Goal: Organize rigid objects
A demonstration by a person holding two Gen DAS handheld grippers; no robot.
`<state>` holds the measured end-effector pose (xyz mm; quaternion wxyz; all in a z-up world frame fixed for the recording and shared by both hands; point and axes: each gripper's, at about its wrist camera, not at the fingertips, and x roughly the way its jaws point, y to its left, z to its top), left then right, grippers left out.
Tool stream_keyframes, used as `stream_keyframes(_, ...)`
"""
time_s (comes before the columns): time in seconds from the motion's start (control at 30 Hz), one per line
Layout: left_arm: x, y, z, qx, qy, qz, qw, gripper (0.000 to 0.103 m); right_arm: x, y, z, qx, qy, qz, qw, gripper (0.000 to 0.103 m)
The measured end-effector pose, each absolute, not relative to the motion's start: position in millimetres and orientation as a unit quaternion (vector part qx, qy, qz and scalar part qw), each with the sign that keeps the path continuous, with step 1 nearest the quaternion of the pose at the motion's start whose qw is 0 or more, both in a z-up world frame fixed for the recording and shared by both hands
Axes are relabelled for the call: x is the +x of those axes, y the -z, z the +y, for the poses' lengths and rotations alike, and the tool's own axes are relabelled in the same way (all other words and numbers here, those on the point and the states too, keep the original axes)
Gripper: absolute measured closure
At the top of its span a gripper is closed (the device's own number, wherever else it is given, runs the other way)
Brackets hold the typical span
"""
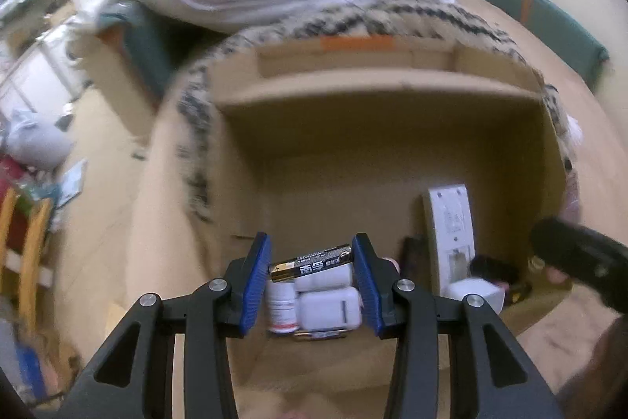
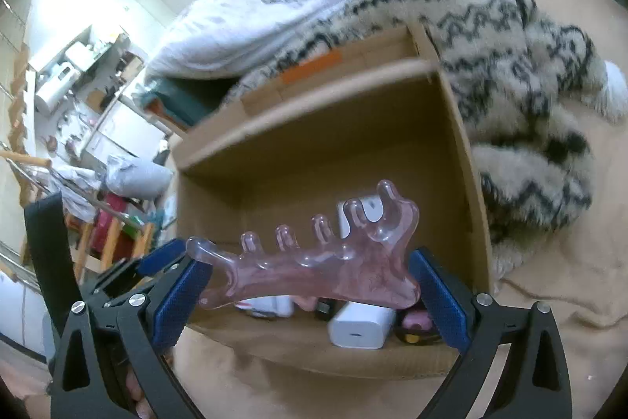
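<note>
Left gripper (image 1: 312, 271), battery (image 1: 310, 262) with "南孚" label.

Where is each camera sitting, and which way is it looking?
Left wrist: sits on the left gripper, looking down into the cardboard box; its blue fingers hold a battery; the other gripper's dark body shows at right.
Right wrist: sits on the right gripper, looking down into the same box; its fingers hold a pink comb-like tool.
Shared: box, white charger, patterned blanket.
</note>
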<state>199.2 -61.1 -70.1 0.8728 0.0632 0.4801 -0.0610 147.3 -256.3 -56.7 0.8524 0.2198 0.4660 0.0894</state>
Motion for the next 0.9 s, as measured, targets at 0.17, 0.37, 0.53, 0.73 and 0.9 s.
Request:
stream_keyframes(0.17, 201.8, 86.9, -67.2, 0.055, 0.067, 0.497, 0.863, 0.064, 155.7, 70.6, -254.3, 0.224, -0.083, 0.481, 0.843, 0.0)
stream_keyframes(0.37, 204.4, 98.5, -71.7, 0.078, 0.052, 0.503, 0.859, 0.064, 164.0, 75.6, -243.7, 0.193, -0.071, 0.487, 0.849, 0.0)
stream_keyframes(0.53, 206.8, 101.1, -64.5, 0.066, 0.04, 0.51, 0.857, 0.064, 163.7, 75.3, -243.3, 0.192, -0.068, 0.485, 0.851, 0.0)
stream_keyframes(0.73, 205.4, 97.7, -62.2, 0.056, 0.043, 0.504, 0.861, 0.035, 163.8, 72.1, -248.2, 0.204, -0.051, 0.467, 0.859, 0.0)
stream_keyframes(0.9, 199.2, 87.8, -61.4, 0.014, 0.085, 0.514, 0.854, 0.003, 155.2, 59.2, -256.0, 0.227, -0.053, 0.434, 0.87, 0.0)
